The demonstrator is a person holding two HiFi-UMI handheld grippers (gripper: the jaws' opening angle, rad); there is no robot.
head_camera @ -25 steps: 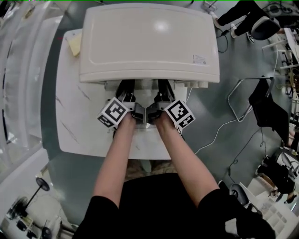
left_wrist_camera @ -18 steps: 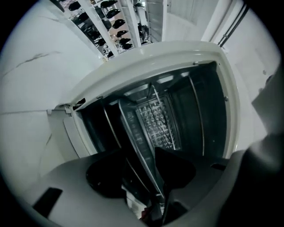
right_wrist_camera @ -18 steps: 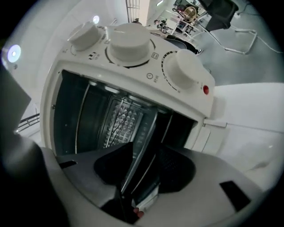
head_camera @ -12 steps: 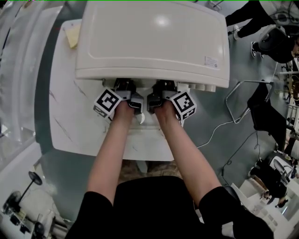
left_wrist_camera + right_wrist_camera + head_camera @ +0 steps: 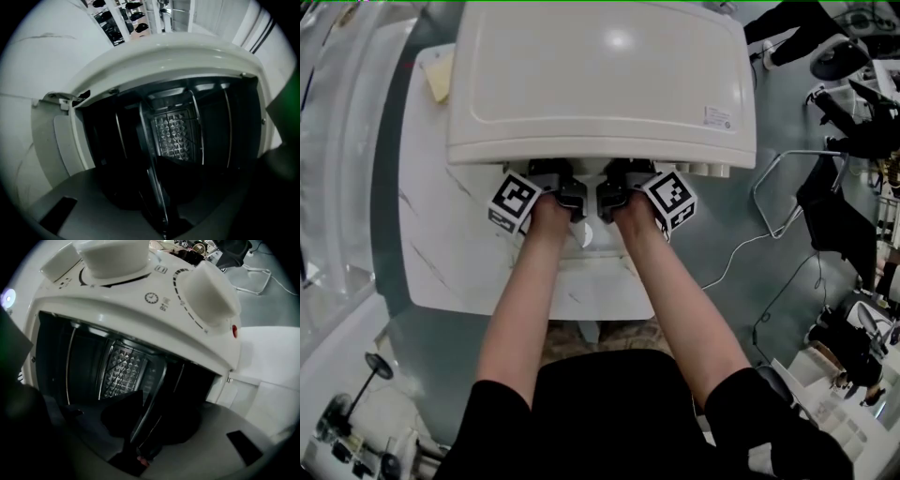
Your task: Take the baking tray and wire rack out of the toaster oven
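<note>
The white toaster oven [image 5: 600, 84] stands on a white table [image 5: 450, 253], its front facing me. Both grippers reach into its dark open mouth. My left gripper [image 5: 548, 178] and right gripper [image 5: 623, 178] sit side by side, their tips hidden under the oven's top. In the left gripper view a thin metal baking tray edge [image 5: 152, 178] runs between the dark jaws of the left gripper [image 5: 159, 206], which are closing on it. The right gripper [image 5: 143, 437] is likewise closing on that tray edge [image 5: 152, 404]. I cannot make out the wire rack apart from the tray.
An embossed back wall [image 5: 173, 136] and wire rails line the oven's inside. White control knobs [image 5: 208, 294] sit beside the opening. A yellow note [image 5: 441, 77] lies at the table's far left. A metal chair frame [image 5: 787, 187] and a cable are on the floor at right.
Both hands have pushed a little further in under the oven's front and sunk slightly. The marker cubes have rolled a bit.
</note>
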